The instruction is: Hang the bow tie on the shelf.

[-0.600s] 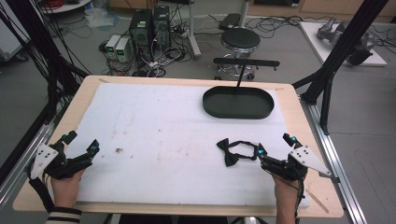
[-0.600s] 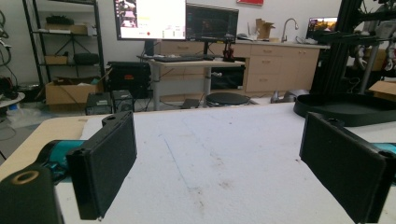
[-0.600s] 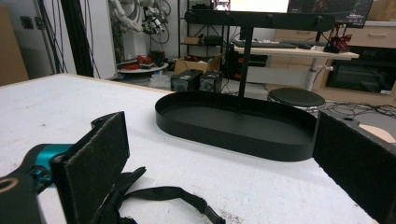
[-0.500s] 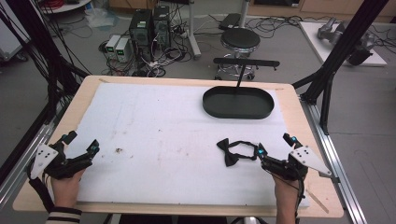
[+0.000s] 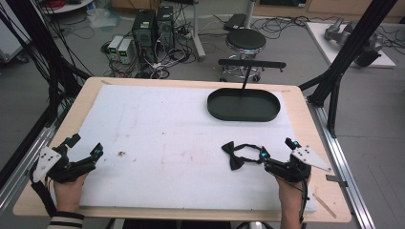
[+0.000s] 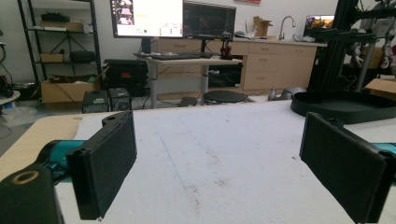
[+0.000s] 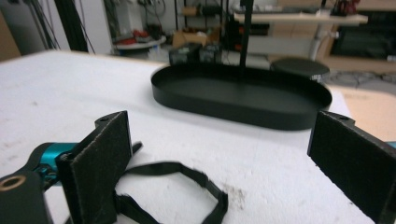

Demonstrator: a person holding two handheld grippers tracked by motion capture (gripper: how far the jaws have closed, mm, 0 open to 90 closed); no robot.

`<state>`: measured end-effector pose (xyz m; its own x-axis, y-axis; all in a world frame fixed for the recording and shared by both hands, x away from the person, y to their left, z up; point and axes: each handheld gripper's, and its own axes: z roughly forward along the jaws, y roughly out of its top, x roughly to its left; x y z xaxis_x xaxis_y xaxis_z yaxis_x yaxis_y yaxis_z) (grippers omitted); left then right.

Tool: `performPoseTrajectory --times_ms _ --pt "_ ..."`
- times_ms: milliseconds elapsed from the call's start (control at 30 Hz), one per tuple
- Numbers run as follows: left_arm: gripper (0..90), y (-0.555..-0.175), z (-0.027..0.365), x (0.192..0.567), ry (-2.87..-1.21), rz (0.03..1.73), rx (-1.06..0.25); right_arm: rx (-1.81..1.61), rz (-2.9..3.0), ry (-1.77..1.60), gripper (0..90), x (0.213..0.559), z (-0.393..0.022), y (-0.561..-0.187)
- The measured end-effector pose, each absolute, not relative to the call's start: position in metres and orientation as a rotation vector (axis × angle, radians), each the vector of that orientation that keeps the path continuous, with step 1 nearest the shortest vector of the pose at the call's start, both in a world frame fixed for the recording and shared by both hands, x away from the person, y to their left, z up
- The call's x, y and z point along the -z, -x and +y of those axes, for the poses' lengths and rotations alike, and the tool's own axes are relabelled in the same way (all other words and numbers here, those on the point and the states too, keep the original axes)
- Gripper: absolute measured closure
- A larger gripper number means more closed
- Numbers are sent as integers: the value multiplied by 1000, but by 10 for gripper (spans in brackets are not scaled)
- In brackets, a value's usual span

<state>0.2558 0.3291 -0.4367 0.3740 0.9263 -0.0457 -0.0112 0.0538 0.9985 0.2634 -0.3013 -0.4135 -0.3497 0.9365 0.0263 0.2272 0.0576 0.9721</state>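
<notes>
1. High view: we see a black fabric bow tie (image 5: 235, 155) with its looped strap on the white foam-topped counter (image 5: 162, 124), just beside our right tongs (image 5: 277, 153).
2. Both right and left tongs (image 5: 86, 147) gape wide, empty.
3. A smooth oval black tray (image 5: 243, 105) sits far right.

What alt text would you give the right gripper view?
The right claw, jaws wide open, sits low over a white table with a black bow tie strap looped between the jaws. Beyond lies an empty black oval tray, with a cluttered lab behind.

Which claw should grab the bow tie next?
Probably the right claw. It sits open right beside the bow tie, whose strap lies between its jaws. The left claw rests far across the table.
</notes>
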Motion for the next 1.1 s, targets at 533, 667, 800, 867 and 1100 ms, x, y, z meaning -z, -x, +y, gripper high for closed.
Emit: performPoseTrajectory --times_ms 533,667,800,867,1100 --pt "114 -254 330 437 -1320 940 -901 -1145 1899 -1368 211 435 -299 -302" --pt "114 -254 329 438 -1327 937 -900 -1107 1932 -1404 282 441 -298 -307" --pt "114 -253 329 438 -1324 936 -896 -1096 1962 -1415 378 446 -297 -311" --pt "114 -252 330 438 -1328 936 -898 -1087 1973 -1427 419 448 -298 -312" --pt "114 -251 331 438 -1327 940 -899 -1077 1997 -1433 583 449 -297 -314"
